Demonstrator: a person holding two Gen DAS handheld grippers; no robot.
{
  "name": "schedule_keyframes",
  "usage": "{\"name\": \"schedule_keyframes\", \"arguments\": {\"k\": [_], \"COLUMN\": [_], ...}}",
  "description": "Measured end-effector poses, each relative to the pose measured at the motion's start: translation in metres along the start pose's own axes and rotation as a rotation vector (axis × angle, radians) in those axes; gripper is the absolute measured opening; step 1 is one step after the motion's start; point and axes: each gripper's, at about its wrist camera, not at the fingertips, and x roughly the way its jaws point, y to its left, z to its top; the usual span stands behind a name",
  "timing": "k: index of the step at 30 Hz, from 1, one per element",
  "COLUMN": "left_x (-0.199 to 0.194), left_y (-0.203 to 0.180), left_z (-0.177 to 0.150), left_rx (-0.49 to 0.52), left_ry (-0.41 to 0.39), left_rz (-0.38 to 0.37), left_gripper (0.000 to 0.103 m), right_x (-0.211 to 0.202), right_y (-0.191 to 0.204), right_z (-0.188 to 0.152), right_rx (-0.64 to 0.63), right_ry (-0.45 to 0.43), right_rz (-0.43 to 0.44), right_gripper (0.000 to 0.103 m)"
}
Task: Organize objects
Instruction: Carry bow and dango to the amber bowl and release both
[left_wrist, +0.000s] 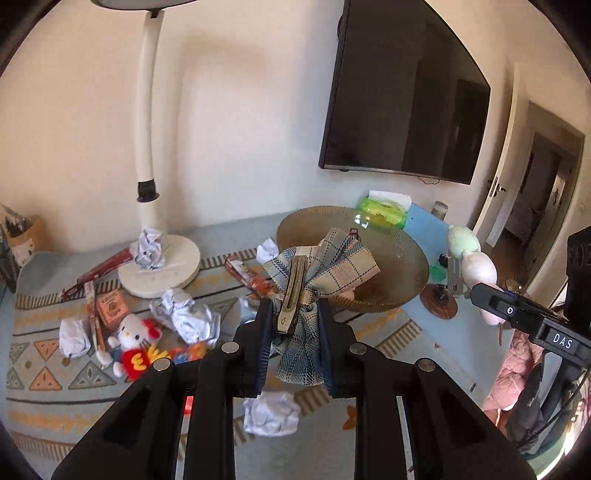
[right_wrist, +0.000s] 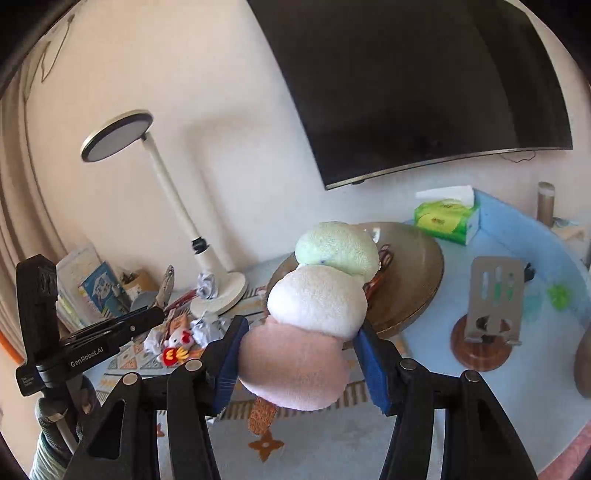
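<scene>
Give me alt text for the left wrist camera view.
The left hand-held gripper pinches a blue-and-beige plaid cloth bow with a long metal clip in front of a brown ribbed glass bowl. Crumpled white paper balls litter the patterned mat.

Both wrist views face the wall, sharing lamp (left_wrist: 149, 110) (close-up)

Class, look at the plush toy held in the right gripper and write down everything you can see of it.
The plush dango skewer is three soft, fuzzy balls in a row: pale green at the far end, white in the middle, pink nearest the camera, with a brown stick end poking out below the pink ball. The right gripper is shut on the pink ball, its blue pads pressing both sides. The toy is held in the air in front of the brown woven tray, pointing up and away. Nothing else visibly touches it.
</scene>
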Motion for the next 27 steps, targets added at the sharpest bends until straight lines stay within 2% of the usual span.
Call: {"name": "schedule_keyframes", "arguments": {"k": [5, 7, 8, 9, 11, 13, 15, 18, 20, 21, 23, 24, 27], "left_x": [0.059, 0.080, 0.093, 0.106, 0.130, 0.134, 0.111, 0.062, 0.030, 0.013, -0.017, -0.031, -0.053], "left_y": [-0.028, -0.037, -0.040, -0.043, -0.038, -0.020, -0.001, 0.023, 0.039, 0.049, 0.072, 0.084, 0.125], "left_z": [0.044, 0.054, 0.057, 0.059, 0.057, 0.049, 0.042, 0.030, 0.018, 0.008, -0.014, -0.030, -0.077], "left_rx": [-0.019, -0.032, -0.028, -0.008, 0.001, -0.062, -0.132, -0.172, -0.175, -0.176, -0.183, -0.191, -0.222], "left_ry": [0.016, 0.013, 0.027, 0.061, 0.122, 0.168, 0.125, 0.059, 0.026, 0.012, -0.024, -0.037, 0.033], "left_rz": [-0.059, -0.080, -0.096, -0.119, -0.074, -0.104, -0.152, -0.159, -0.119, -0.085, 0.017, 0.083, 0.232], "left_gripper": [0.020, 0.028, 0.050, 0.078, 0.081, 0.081, 0.081, 0.081, 0.083, 0.089, 0.098, 0.099, 0.099], "right_x": [0.034, 0.062, 0.074, 0.079, 0.077, 0.066, 0.057, 0.046, 0.042, 0.043, 0.056, 0.064, 0.090], "right_y": [-0.012, -0.013, -0.014, -0.018, -0.029, -0.038, -0.041, -0.016, 0.012, 0.025, 0.051, 0.060, 0.079], "right_z": [0.037, 0.045, 0.046, 0.045, 0.039, 0.030, 0.020, -0.002, -0.023, -0.034, -0.058, -0.070, -0.095], "right_rx": [0.018, -0.039, -0.069, -0.071, -0.049, -0.029, -0.017, -0.077, -0.135, -0.158, -0.186, -0.187, -0.160], "right_ry": [-0.007, 0.023, 0.059, 0.083, 0.088, 0.085, 0.092, 0.119, 0.144, 0.157, 0.203, 0.235, 0.302], "right_rz": [-0.075, -0.124, -0.112, -0.096, -0.110, -0.091, -0.030, 0.125, 0.178, 0.196, 0.218, 0.227, 0.247], "right_gripper": [0.061, 0.088, 0.090, 0.089, 0.089, 0.089, 0.089, 0.091, 0.098, 0.101, 0.102, 0.102, 0.102]}}
